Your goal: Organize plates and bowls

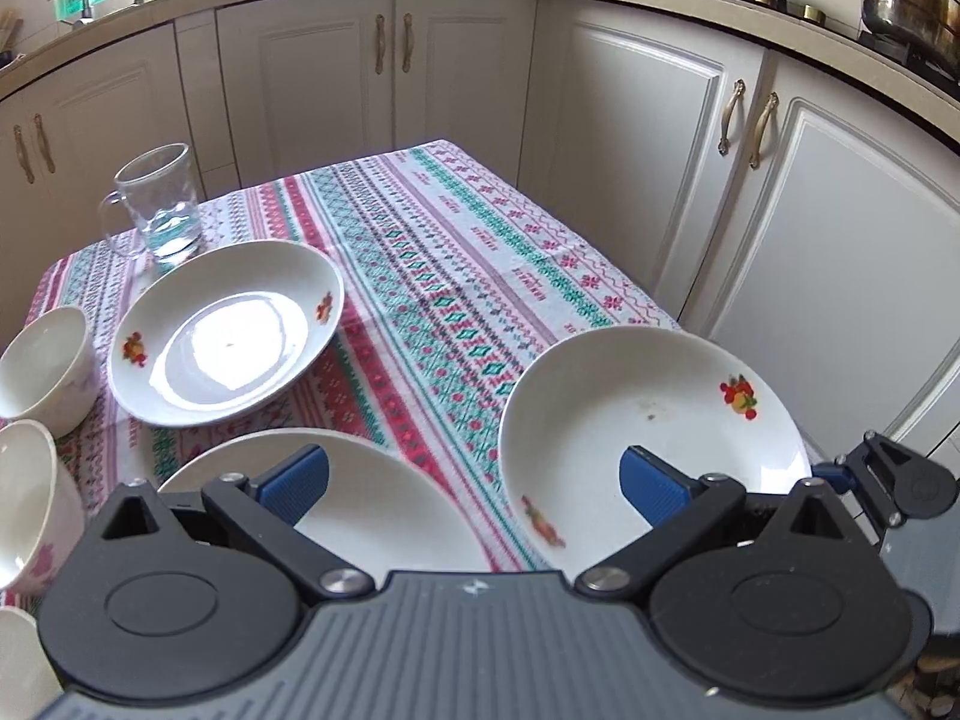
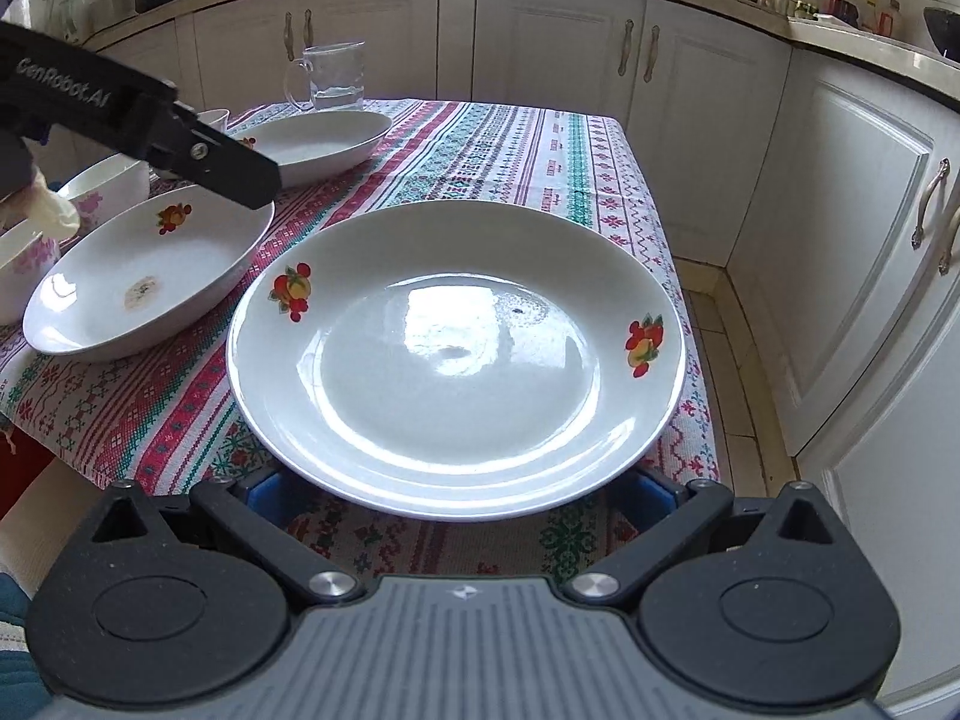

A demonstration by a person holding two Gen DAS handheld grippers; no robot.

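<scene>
Three white fruit-print plates (image 2: pixel 456 360) (image 2: pixel 150 282) (image 2: pixel 312 141) and pink-flowered white bowls (image 1: pixel 45 369) sit upright on the tablecloth.

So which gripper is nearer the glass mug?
Left. The left gripper hovers above the stained plate, short of the glass mug; the right gripper sits back by the near plate.

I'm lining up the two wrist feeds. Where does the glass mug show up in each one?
Left wrist: the glass mug stands upper left on the tablecloth, just beyond the far plate.
Right wrist: the mug is at top, left of centre, at the table's far edge behind that plate.
Shared landmark: that plate right in front of the mug.
</scene>
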